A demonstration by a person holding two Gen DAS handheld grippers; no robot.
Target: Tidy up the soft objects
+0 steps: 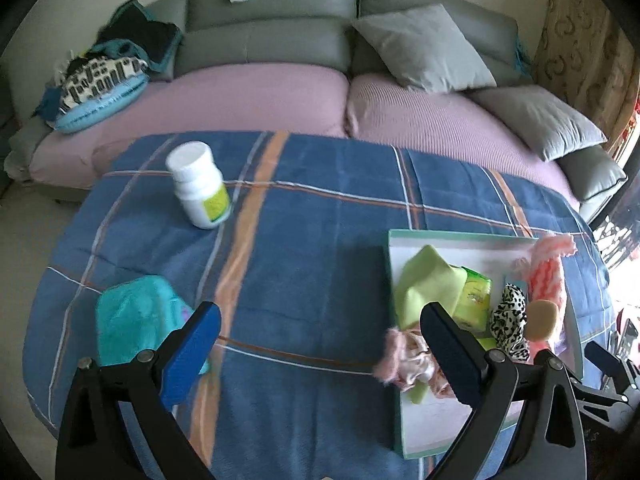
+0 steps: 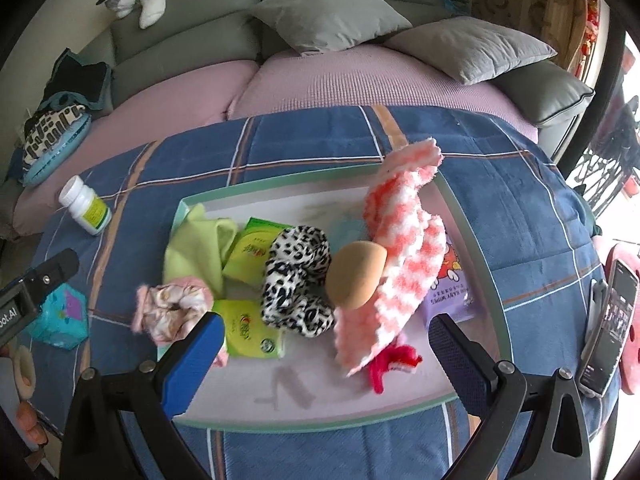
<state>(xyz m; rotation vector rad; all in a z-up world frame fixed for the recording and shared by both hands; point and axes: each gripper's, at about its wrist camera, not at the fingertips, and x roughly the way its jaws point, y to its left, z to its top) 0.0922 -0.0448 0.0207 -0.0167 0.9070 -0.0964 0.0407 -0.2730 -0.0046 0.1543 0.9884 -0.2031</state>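
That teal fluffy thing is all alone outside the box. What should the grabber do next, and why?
Probably lower the open left gripper leftward onto the teal cloth and close its jaws. It lies on the blanket, while the other soft things already sit in the tray.

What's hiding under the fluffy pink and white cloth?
A purple baby-wipes packet and something red and fuzzy poke out beneath the fluffy pink-and-white cloth. Anything else under it is covered.
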